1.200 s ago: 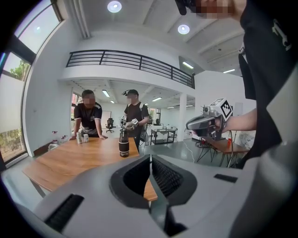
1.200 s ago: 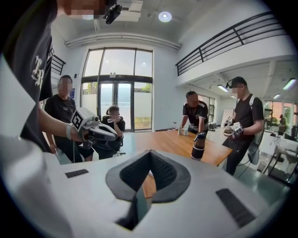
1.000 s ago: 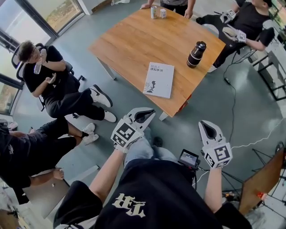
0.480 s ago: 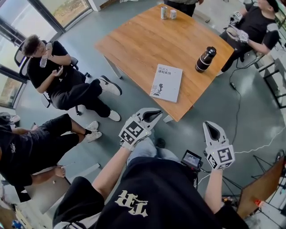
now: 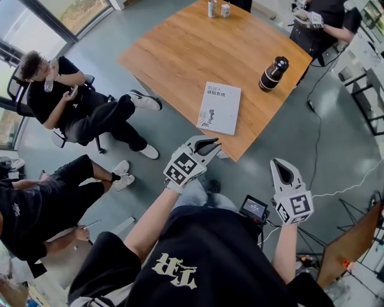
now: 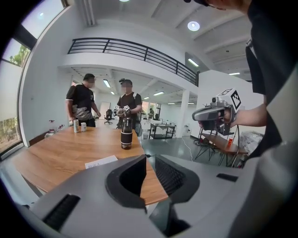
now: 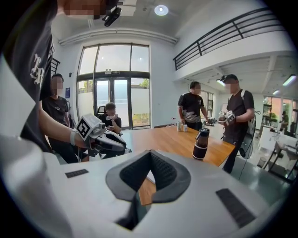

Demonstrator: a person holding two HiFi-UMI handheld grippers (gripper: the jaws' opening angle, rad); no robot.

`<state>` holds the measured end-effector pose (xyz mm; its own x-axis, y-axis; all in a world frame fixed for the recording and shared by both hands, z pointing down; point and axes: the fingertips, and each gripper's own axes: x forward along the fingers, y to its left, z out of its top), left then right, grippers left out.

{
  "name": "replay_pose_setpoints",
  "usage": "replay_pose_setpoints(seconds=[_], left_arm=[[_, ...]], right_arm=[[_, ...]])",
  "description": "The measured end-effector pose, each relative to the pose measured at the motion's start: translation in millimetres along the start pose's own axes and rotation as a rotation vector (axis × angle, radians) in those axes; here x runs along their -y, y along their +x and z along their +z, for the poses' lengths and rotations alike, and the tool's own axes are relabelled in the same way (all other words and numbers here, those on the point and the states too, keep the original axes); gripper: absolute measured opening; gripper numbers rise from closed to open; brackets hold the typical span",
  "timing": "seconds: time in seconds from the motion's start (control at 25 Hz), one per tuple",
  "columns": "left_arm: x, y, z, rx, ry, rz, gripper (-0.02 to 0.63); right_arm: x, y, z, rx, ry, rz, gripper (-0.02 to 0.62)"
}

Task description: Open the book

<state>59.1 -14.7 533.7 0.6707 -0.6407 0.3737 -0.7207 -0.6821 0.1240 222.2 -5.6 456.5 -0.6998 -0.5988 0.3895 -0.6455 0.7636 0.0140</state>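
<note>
the wooden table [image 5: 180,54] fills the upper middle of the head view: a warm, matt top with rounded corners, standing on a smooth grey floor [image 5: 294,138]. the right gripper view shows a bright hall with tall windows [image 7: 114,83]. a seated person [image 5: 72,99] is at the left edge of the head view.

on the table, a dark cylindrical bottle [image 5: 271,73] with a pale band stands upright at the upper right, and two small cans [image 5: 218,8] sit at the top edge.

the book [image 5: 219,108] lies flat and closed near the table's lower right edge. its cover is pale, with a few dark characters near the top and a small dark figure low down.

your left gripper [image 5: 207,146] hangs just below that table edge, its grey jaws seemingly drawn together but for a thin slit, with nothing between them. your right gripper [image 5: 281,168], at the lower right, has its jaws pressed tip to tip, empty. both are apart from the book.
</note>
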Motion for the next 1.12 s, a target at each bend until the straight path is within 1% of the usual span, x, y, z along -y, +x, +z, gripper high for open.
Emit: replay_pose_setpoints(seconds=[0.16,0.36,0.52,0.72,0.8,0.96,1.04,1.12], left_arm=[[-10,13,-8,-0.047,0.03,-0.018,0.051],[-27,30,-27,-0.118,0.045,-0.028,0.051],[-44,43,-36,-0.152,0.038,-0.023,0.051],[-63,52,-43,-0.164,0.018,-0.011,0.051],[-70,55,-44,-0.162,0.003,-0.006,0.051],[-80,56,-51,-0.168,-0.036,-0.012,0.049],[-88,57,-54,-0.168,-0.049,-0.017,0.049],[-96,58,-57,-0.167,-0.061,-0.023,0.032]], right_arm=[[4,10,0,-0.013,0.012,0.002,-0.012],[7,21,-9,-0.037,0.037,0.008,-0.012],[5,43,-13,-0.055,0.056,0.053,-0.012],[6,78,-21,-0.073,0.069,0.098,-0.012],[11,92,-28,-0.085,0.116,0.111,-0.012],[22,117,-44,-0.103,0.276,0.132,-0.012],[28,130,-53,-0.125,0.311,0.126,-0.012],[33,145,-64,-0.157,0.332,0.121,-0.012]])
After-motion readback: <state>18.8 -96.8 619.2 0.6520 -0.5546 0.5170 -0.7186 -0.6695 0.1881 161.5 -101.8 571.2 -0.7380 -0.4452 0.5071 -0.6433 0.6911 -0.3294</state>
